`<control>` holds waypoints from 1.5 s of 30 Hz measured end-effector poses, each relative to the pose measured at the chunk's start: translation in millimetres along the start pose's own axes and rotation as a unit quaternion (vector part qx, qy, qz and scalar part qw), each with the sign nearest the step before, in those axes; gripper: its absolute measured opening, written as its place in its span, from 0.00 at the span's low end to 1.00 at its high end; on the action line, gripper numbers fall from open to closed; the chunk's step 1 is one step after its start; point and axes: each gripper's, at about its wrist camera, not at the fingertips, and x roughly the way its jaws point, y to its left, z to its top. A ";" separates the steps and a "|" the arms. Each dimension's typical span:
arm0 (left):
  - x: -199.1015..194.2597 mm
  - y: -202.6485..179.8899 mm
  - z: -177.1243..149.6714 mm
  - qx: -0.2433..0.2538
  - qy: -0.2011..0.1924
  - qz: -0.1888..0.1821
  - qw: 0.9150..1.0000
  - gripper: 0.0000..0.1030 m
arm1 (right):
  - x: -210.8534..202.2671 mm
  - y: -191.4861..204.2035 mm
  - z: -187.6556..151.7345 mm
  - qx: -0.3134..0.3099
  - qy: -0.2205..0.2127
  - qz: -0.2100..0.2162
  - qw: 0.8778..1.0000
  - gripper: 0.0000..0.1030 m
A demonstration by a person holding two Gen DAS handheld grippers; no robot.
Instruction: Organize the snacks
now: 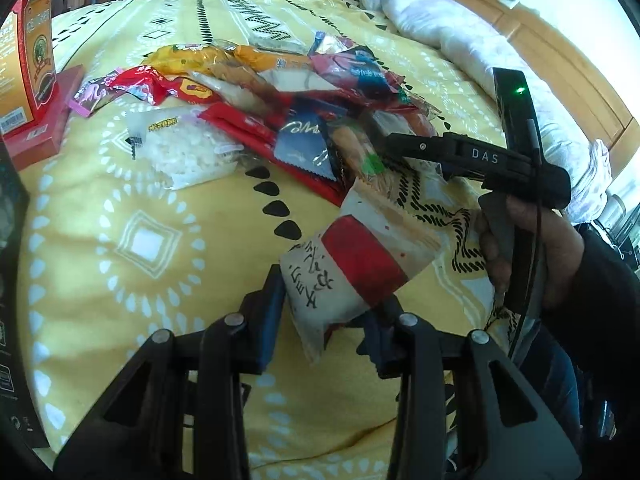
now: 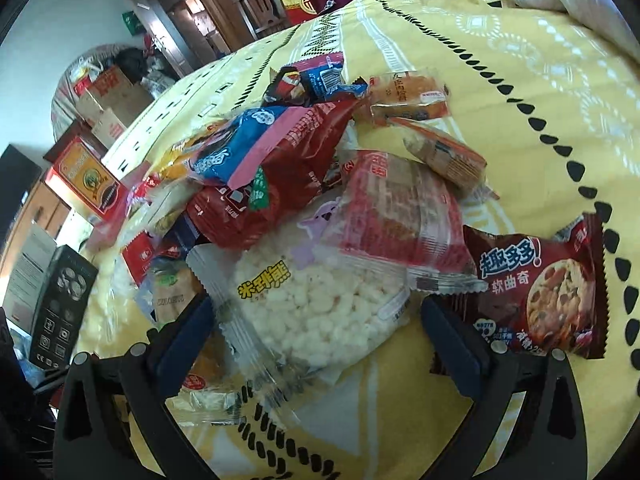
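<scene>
A pile of snack packets (image 1: pixel 280 112) lies on a yellow patterned bedspread (image 1: pixel 160 280). My left gripper (image 1: pixel 326 312) is shut on a white and red packet (image 1: pixel 356 264) with handwriting on it, held just above the bedspread. My right gripper (image 1: pixel 384 140) shows in the left wrist view, reaching into the right side of the pile. In the right wrist view my right gripper (image 2: pixel 316 320) is open, its jaws on either side of a clear puffed-rice packet (image 2: pixel 320 312). A brown cookie packet (image 2: pixel 548 284) lies to its right.
Red and orange boxes (image 1: pixel 28 80) stand at the left edge of the bed. A black box (image 2: pixel 60 312) and cardboard boxes (image 2: pixel 112 100) stand beside the bed. A rumpled white quilt (image 1: pixel 460 20) lies along the wooden bed frame (image 1: pixel 560 60).
</scene>
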 end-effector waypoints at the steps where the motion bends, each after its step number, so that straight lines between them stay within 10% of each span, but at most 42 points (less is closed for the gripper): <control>1: 1.0 0.0 0.6 0.000 0.001 0.000 1.000 0.37 | 0.7 0.5 0.2 -0.002 0.001 -0.002 1.000 1.00; 16: -11.6 2.7 -4.1 -0.006 -0.004 0.001 1.000 0.37 | -49.9 31.3 -44.8 -0.053 -0.009 -0.021 0.998 0.75; 26: -18.2 1.2 -9.4 -0.016 -0.003 -0.005 1.000 0.37 | -96.2 63.9 -86.1 -0.126 0.012 -0.026 0.992 0.98; 37: -16.9 -3.7 -4.9 -0.018 0.000 -0.012 1.000 0.38 | -33.8 54.0 -60.8 -0.155 0.064 -0.006 0.986 1.00; 42: -14.4 -1.3 -4.6 -0.028 0.003 -0.013 1.000 0.38 | -25.7 51.4 -70.8 -0.157 0.049 -0.015 0.986 0.89; 45: -17.7 -0.2 -3.8 -0.028 0.000 -0.014 1.000 0.38 | -37.8 47.2 -67.1 -0.135 0.030 -0.003 0.990 0.62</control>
